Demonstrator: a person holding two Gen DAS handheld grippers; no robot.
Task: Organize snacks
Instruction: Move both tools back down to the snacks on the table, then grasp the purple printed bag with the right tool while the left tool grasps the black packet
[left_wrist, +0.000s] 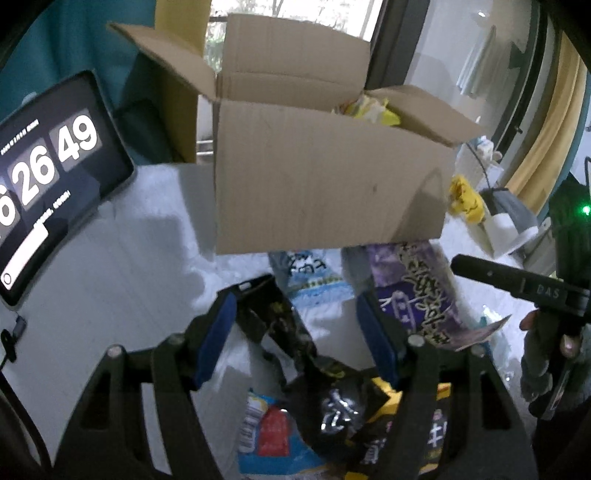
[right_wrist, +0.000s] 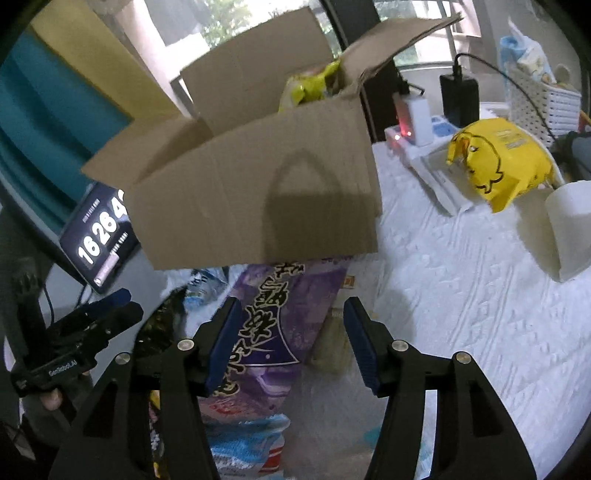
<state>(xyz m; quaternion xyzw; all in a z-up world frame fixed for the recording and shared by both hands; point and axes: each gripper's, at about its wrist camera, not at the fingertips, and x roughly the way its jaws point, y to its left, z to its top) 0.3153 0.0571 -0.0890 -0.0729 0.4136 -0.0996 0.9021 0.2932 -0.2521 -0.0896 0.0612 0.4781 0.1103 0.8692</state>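
Observation:
An open cardboard box (left_wrist: 325, 177) (right_wrist: 258, 192) stands on the white cloth with a yellow packet (left_wrist: 373, 110) (right_wrist: 310, 86) inside. Several snack packets lie in front of it. My left gripper (left_wrist: 295, 332) hangs open over a black packet (left_wrist: 273, 325), whose crumpled end runs between the blue pads without being pressed. My right gripper (right_wrist: 293, 343) is open above a long purple packet (right_wrist: 273, 321) (left_wrist: 417, 295). A blue-and-white packet (left_wrist: 310, 277) lies by the box. Each gripper also shows at the edge of the other's view.
A tablet (left_wrist: 44, 173) (right_wrist: 99, 240) showing a clock leans at the left. At the right are a yellow duck bag (right_wrist: 495, 158), a white cup (right_wrist: 569, 229), a power strip (right_wrist: 417, 125) with chargers and a white basket (right_wrist: 546, 99). More packets (left_wrist: 266, 432) lie near me.

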